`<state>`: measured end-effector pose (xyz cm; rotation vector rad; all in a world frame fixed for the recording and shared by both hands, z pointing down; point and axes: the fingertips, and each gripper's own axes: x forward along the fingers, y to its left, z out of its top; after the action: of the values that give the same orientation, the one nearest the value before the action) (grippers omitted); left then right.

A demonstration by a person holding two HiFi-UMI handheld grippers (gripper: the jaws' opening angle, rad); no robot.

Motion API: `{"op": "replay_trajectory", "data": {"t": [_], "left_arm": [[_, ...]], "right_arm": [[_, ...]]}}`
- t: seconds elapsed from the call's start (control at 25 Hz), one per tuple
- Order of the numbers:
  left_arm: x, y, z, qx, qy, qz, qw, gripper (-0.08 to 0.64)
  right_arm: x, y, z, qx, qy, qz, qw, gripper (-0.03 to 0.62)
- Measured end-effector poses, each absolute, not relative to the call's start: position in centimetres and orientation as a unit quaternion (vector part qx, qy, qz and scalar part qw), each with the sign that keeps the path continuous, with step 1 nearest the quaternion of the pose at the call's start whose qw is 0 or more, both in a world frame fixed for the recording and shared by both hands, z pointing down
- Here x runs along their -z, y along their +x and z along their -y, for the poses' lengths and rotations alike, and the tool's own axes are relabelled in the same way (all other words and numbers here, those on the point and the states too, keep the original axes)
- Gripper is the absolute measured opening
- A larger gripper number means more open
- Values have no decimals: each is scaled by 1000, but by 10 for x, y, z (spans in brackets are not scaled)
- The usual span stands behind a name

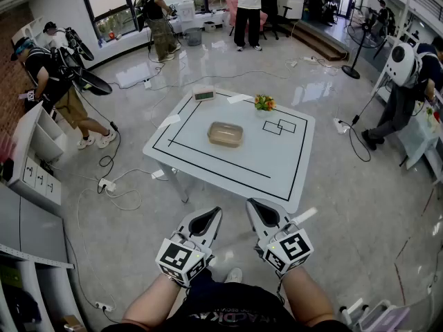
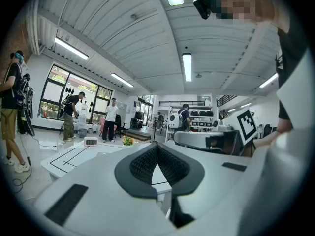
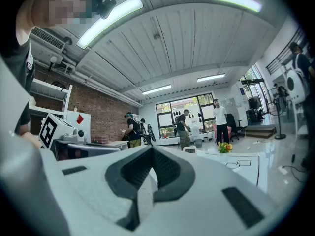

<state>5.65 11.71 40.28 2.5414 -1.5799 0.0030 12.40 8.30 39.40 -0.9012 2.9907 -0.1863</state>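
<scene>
White shelving (image 1: 38,147) lines the far left edge of our head view, with a person in shorts (image 1: 59,81) standing just behind it and a power strip (image 1: 106,184) lying on the glossy floor nearby. Moving right, we hold the left gripper (image 1: 214,211) low over the floor, short of the near edge of the table (image 1: 228,166). Its marker cube (image 1: 181,260) sits toward us. In its own view the left gripper (image 2: 157,145) is clenched, the two dark ribbed pads meeting at the tips with nothing caught between them. Past it we see the table (image 2: 69,157), a small clock (image 2: 90,141) and a flower pot (image 2: 128,140). On the white, black-lined tabletop a tan container (image 1: 225,134) rests near the middle, well apart from both grippers. The clock (image 1: 203,95) stands at the far edge and the flower pot (image 1: 264,103) to its right, beside two drawn rectangles. The right gripper (image 1: 253,203) hovers just beside the left one, near the table's front corner, touching nothing. Its own view shows the right gripper (image 3: 151,149) likewise clamped shut and empty, tips together, with the flower pot (image 3: 225,147) beyond. At the far right a person wearing a white backpack (image 1: 401,64) stands on the floor.
</scene>
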Motion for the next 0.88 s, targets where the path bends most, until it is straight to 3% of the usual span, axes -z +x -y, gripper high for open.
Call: {"op": "replay_trajectory", "data": {"t": [0.52,0.88], "left_arm": [[-401,60,-104,2,845,529,72,14],[-393,52,-90,10,849,524,70,127]], "right_arm": [[-391,129,-73,40,-293,-955,9,2],[-385,126,-57,44,-289,-956,20,28]]}}
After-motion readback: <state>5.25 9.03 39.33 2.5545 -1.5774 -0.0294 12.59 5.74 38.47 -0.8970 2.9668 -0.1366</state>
